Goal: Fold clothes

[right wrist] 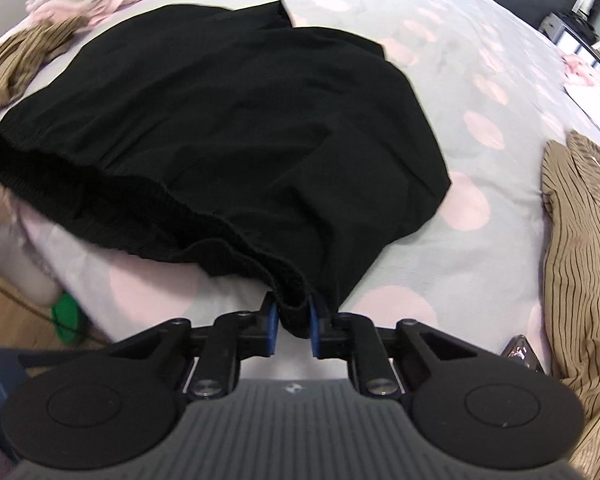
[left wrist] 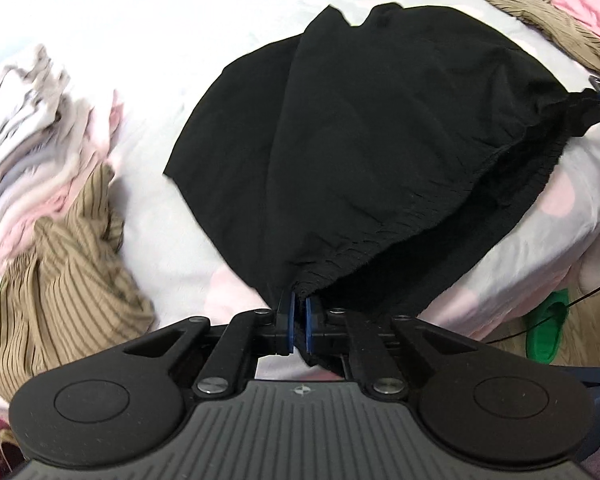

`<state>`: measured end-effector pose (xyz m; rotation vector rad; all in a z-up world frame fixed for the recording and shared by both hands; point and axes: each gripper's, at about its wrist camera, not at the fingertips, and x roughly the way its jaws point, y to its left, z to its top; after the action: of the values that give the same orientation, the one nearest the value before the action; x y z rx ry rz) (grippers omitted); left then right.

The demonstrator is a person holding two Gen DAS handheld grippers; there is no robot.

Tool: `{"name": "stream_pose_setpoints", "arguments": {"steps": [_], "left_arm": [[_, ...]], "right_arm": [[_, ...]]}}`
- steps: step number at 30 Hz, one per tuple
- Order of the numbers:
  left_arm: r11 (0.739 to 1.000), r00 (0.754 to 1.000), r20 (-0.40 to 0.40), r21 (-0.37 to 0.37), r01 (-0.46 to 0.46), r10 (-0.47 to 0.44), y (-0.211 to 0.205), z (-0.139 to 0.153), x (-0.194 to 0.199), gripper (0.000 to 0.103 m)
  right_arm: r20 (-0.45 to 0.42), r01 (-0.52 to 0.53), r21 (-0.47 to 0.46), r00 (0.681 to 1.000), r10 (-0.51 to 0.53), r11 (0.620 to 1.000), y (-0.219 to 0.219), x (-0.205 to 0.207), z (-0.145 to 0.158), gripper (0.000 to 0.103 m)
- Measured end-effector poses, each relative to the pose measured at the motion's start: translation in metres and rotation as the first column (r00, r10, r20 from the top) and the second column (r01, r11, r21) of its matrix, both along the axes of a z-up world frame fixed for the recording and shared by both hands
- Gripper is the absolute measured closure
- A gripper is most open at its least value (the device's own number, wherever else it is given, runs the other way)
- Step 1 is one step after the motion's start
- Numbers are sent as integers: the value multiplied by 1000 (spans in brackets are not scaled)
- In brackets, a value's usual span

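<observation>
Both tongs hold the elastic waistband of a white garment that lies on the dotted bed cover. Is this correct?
Not quite: the garment is black, not white, as both wrist views show. The left tongs and right tongs do hold its waistband over the dotted bed cover.

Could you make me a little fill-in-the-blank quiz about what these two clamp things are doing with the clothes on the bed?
1. Both grippers are shut on the elastic waistband of a ____ garment.
2. The left gripper and the right gripper hold ____ ends of that waistband.
3. The bedsheet is pale with ____ dots.
4. The brown top has dark ____.

Missing words: black; opposite; pink; stripes
</observation>
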<state>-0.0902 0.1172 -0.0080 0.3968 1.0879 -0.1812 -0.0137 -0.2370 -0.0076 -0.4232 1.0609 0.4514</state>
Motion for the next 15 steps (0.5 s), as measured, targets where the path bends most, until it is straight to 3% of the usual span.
{"name": "stream_pose_setpoints", "arguments": {"steps": [6, 10, 12, 14, 15], "left_arm": [[995, 994, -91, 75, 70, -63, -10, -21, -4, 100], [992, 992, -91, 81, 97, -89, -13, -23, -4, 99], [993, 992, -80, 67, 99, -94, -12, -17, -7, 92], [992, 992, -52, 50, 117, -114, -15, -8, -12, 75], [990, 991, -35, 42, 132, -130, -17, -3, -15, 72]], "right_arm": [[-29, -51, -84, 998, 48, 995, 2, -3, -11, 86], [-10, -81, -125, 997, 80, 989, 2, -7, -14, 82], [9, -97, -123, 995, 99, 988, 1, -11, -9, 68], [27, -103, -107, 994, 106, 989, -1, -13, -3, 65], [32, -103, -94, 994, 106, 990, -3, -14, 1, 64]]}}
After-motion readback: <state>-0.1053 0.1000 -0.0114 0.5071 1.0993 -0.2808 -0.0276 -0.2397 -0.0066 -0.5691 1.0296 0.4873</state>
